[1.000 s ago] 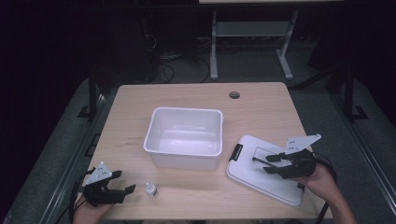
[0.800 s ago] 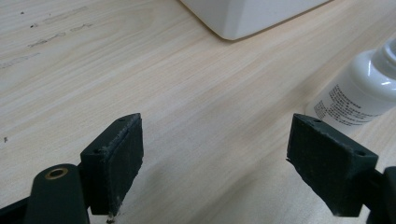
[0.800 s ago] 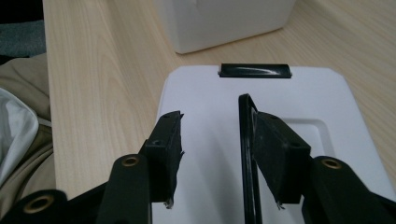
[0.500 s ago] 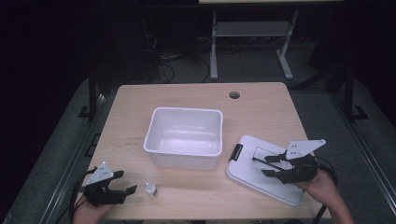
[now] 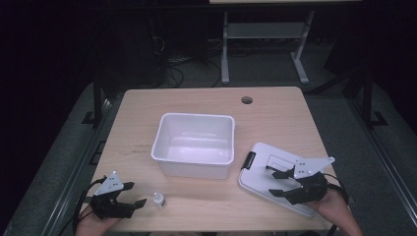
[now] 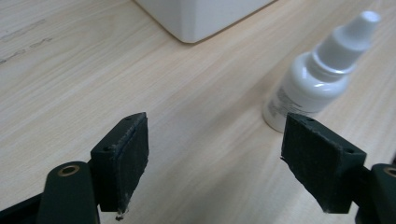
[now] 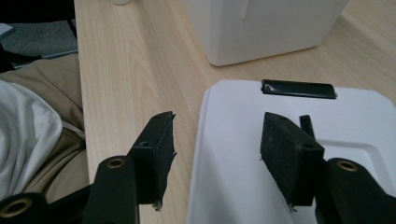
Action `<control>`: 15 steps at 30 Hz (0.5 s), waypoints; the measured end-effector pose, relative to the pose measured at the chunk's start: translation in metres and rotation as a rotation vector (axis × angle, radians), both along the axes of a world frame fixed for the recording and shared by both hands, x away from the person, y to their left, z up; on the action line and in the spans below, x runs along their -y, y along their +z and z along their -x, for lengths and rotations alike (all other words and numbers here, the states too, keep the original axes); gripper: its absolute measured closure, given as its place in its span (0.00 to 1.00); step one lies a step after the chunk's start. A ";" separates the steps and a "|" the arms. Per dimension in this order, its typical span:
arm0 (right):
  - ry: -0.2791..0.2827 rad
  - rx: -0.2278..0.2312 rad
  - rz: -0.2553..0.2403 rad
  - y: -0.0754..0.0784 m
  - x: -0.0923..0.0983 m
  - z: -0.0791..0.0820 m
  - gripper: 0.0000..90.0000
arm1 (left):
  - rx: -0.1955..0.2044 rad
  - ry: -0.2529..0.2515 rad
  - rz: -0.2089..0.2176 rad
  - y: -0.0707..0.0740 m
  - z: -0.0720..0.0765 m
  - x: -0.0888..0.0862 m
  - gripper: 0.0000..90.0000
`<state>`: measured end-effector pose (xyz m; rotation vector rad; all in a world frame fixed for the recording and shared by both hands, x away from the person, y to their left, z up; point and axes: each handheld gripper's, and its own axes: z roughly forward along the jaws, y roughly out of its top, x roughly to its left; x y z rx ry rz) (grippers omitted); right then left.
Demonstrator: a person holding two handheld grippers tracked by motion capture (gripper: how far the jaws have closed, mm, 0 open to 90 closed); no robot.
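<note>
From the high view, one white tub [image 5: 193, 144], one white lid [image 5: 275, 178] and one small dropper bottle [image 5: 157, 199] sit on the wooden table [image 5: 275, 118], the left gripper [image 5: 135, 194] spread just beside the bottle and the right gripper [image 5: 274, 183] over the lid. In the left gripper view, the bottle [image 6: 317, 74] stands upright beyond the right-hand jaw, not between the two, which have just been narrowing; the tub [image 6: 201, 16] is cut off at the top. In the right gripper view, the jaws, just widening, straddle the near edge of the lid [image 7: 233, 154] without touching it, and its single black latch [image 7: 299, 88] lies ahead.

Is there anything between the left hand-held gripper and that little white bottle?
No. In the left gripper view, bare wooden table lies between the open left hand-held gripper and the bottle, which stands just beyond the right-hand jaw, untouched.
</note>
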<state>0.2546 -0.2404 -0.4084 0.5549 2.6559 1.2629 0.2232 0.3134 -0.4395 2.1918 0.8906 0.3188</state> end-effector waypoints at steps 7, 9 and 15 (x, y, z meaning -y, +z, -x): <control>0.019 -0.016 0.004 -0.008 -0.009 0.000 0.46 | -0.010 -0.047 -0.005 0.006 0.005 0.003 0.28; 0.024 -0.024 0.009 -0.011 -0.012 0.000 0.44 | -0.011 -0.067 -0.011 0.007 0.006 0.004 0.29; 0.028 -0.029 0.018 -0.016 -0.016 0.001 0.43 | -0.012 -0.096 -0.006 0.008 0.008 0.011 0.34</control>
